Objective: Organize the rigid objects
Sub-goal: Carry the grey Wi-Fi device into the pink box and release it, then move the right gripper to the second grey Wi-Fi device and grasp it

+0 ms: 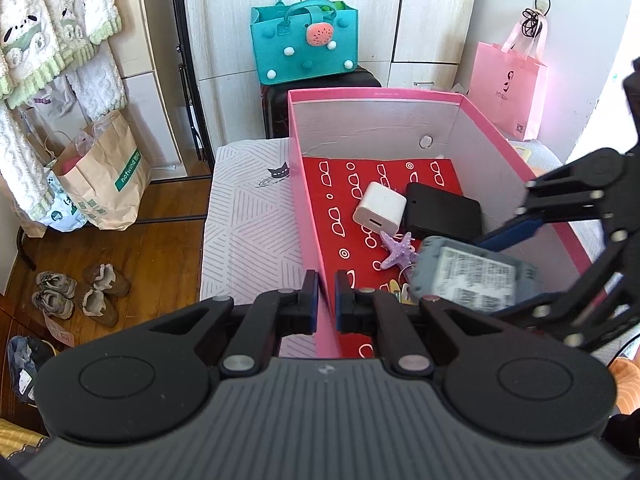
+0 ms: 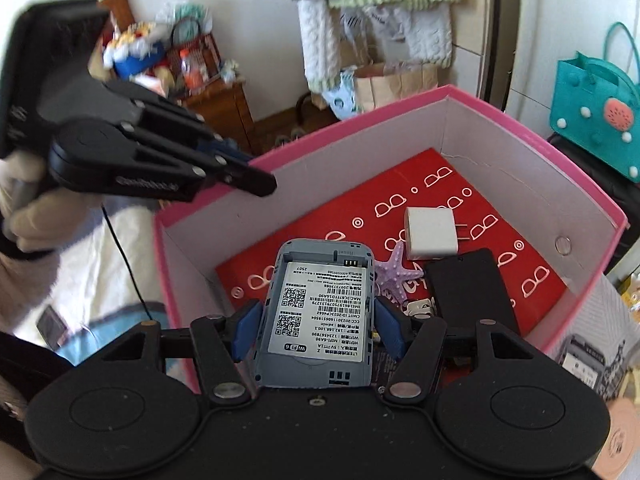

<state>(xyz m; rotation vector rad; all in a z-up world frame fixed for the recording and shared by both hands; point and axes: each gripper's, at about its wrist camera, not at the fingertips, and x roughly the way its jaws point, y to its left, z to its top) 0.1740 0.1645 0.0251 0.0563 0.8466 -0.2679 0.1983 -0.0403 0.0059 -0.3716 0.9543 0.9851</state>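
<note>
1. Left wrist view: the left gripper is closed on the near wall of the pink box, pinning the thin card between its pads; the right gripper enters from the right and carries the grey router above the box floor; a white charger, a black case and a purple starfish already lie on the red liner; the box rests on a bed cover with a line pattern; beyond it lies a wooden floor with shoes and a paper bag.
2. Right wrist view: the right gripper clamps the grey router by its two long side edges, label side up; the shell is judged rigid, light and smooth plastic, so the hold belongs on the flat sides, not the open back; the left gripper grips the box rim at upper left; free liner remains left of the starfish for a release.
</note>
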